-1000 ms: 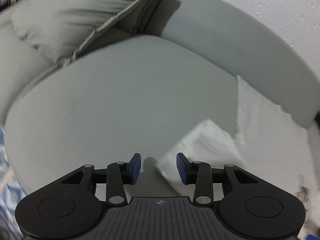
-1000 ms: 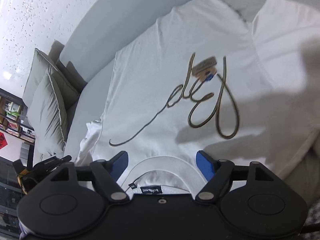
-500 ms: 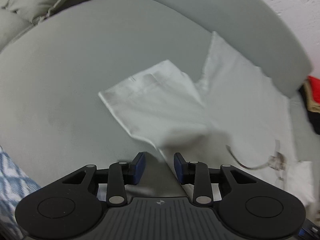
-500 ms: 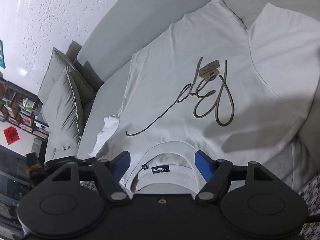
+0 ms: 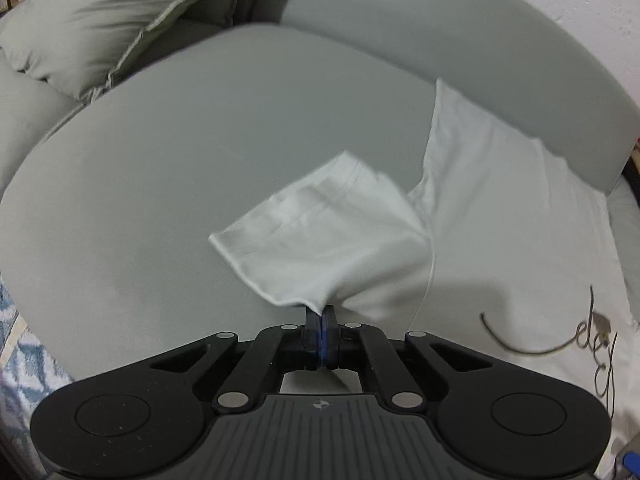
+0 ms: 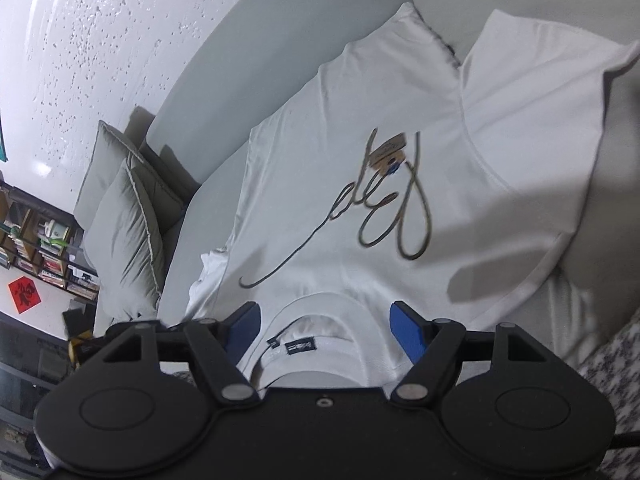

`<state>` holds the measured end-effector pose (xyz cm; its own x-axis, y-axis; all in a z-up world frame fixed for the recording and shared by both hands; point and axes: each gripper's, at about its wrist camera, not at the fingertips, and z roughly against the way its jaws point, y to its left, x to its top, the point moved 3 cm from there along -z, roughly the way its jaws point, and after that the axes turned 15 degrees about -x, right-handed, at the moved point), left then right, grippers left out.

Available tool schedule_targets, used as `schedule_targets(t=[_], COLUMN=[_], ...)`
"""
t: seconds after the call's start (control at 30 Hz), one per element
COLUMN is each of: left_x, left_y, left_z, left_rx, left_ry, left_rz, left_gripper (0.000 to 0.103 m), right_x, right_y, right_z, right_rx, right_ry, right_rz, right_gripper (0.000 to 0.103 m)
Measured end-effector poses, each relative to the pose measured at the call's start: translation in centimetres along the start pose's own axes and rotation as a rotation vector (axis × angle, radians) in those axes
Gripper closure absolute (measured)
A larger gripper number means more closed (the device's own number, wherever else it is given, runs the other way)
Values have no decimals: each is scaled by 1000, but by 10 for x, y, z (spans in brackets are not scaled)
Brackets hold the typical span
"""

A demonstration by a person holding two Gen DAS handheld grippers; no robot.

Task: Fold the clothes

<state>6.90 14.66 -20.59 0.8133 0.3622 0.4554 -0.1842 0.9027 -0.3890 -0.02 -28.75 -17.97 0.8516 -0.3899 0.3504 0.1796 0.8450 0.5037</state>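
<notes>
— Sleeve first. Where do you have the white T-shirt point(image 6: 360, 184)?

— It lies face up on the grey sofa seat point(image 5: 200, 152), spread flat, script print point(image 6: 384, 216) showing and a paper tag point(image 6: 390, 152) resting on the print. Your left gripper point(image 5: 321, 322) has its jaws pressed together on the edge of the sleeve point(image 5: 320, 240), and the cloth rises off the cushion toward the pinch. Your right gripper point(image 6: 324, 326) hangs over the collar point(image 6: 316, 320) with its jaws wide apart, one on each side of the neckline, holding nothing.

— So which step would you call this?

— By my reading, you are taking that sleeve in across the body. The next move calls for you to carry the pinched edge over toward the print, lay it flat, and avoid dragging the body with it; your free gripper could pin the shoulder.

— Anything you can't make out?

— Plenty. The hem runs toward the backrest point(image 5: 460, 52) and I can't see whether it lies flat. The other sleeve point(image 6: 540, 92) drapes onto a cushion, its far edge lost at the rim. The label point(image 6: 301, 346) is too small to read, and beside the pillows point(image 6: 124, 224) the shelves are blurred.
</notes>
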Motion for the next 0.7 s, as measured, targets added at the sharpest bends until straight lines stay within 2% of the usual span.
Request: schedule_targets(t=[0.03,0.17,0.2,0.3,0.37,0.4,0.43,0.5,0.57,0.67,0.7], left_x=[-3,-8,-11,-22,-30,-33,-36,-42,-52,-72,-79], left_y=[2,-7,-10,-18,-30,-37,-47,-67,-90,-120,-125], left_z=[-5,2,9,34,46,47,47,40,24,-1,-7], left_rx=[31,119,136,170,153,128,91,18,-42,-98,-94], left_ry=[45,90,85,27,-27,-42,-57,-62,-28,18,44], left_rz=[-3,-75,-87,-109,-146,-167,-194,-259,-330,-444,-476], left_gripper=[102,98,91,86,86,86,86,85,85,84,84], right_x=[1,6,8,15,19,19,19,20,21,22,21], right_y=[-2,-12,-15,-26,-32,-30,-27,-23,-18,-11,-9], right_z=[0,3,7,18,21,15,9,-3,-15,-33,-39], right_rx=[-9,-51,-78,-166,-237,-251,-264,-292,-320,-362,-382], right_ry=[-2,-33,-59,-139,-180,-176,-173,-165,-157,-144,-140], right_rz=[-6,-24,-29,-38,-20,2,24,68,112,179,208], right_gripper=[32,31,31,34,58,75,80,80,80,80,80])
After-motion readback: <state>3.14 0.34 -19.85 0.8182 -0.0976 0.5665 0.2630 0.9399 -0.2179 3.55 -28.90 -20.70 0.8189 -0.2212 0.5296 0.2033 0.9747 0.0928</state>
